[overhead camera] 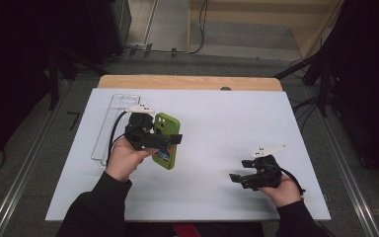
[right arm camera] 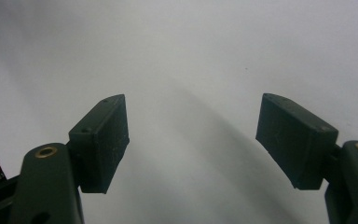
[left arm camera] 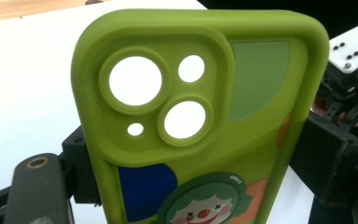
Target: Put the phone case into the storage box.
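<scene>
A green phone case (overhead camera: 167, 140) with a clown picture and open camera holes is held left of the table's middle. My left gripper (overhead camera: 164, 140) is shut on it, one pad on each long side. In the left gripper view the case (left arm camera: 191, 116) stands close in front, back face toward the camera, with the black pads (left arm camera: 328, 158) pressing its edges. My right gripper (overhead camera: 240, 170) hovers low over the white table at the front right. Its jaws stand open in the right gripper view, with nothing between them (right arm camera: 193, 140).
A clear plastic tray (overhead camera: 116, 126) lies on the white table cover (overhead camera: 217, 113) just left of the left hand. A wooden table edge (overhead camera: 187, 81) runs along the back. Dark stands and cables flank the table.
</scene>
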A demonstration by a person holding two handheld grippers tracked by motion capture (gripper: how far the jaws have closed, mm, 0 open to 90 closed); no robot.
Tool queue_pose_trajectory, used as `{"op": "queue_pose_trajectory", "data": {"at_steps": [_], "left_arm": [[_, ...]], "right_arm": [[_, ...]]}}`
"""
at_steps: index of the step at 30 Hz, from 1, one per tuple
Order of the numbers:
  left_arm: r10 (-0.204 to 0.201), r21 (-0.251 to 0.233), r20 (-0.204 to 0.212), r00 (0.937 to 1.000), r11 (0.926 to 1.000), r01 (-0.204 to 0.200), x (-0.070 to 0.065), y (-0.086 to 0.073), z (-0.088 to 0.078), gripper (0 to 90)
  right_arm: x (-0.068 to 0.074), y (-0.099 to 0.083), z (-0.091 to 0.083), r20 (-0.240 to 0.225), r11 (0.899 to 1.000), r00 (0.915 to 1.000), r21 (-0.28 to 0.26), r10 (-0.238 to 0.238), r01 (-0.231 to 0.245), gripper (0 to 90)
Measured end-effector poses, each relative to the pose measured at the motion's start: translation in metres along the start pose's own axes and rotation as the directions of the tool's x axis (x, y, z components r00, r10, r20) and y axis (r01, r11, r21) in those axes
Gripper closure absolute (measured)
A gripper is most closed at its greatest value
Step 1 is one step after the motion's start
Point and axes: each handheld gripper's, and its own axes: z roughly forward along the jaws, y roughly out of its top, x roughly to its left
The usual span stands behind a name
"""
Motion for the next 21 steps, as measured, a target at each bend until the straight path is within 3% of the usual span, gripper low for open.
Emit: {"op": "queue_pose_trajectory", "data": {"at_steps": [21], "left_arm": [[-0.028,-0.036,-0.057,0.998,0.999,0.026,0.015,0.008,-0.032,18.2]], "right_arm": [[-0.001,-0.008,-0.001,-0.003,1.0,0.9999,-0.001,0.016,-0.016,23.4]]}}
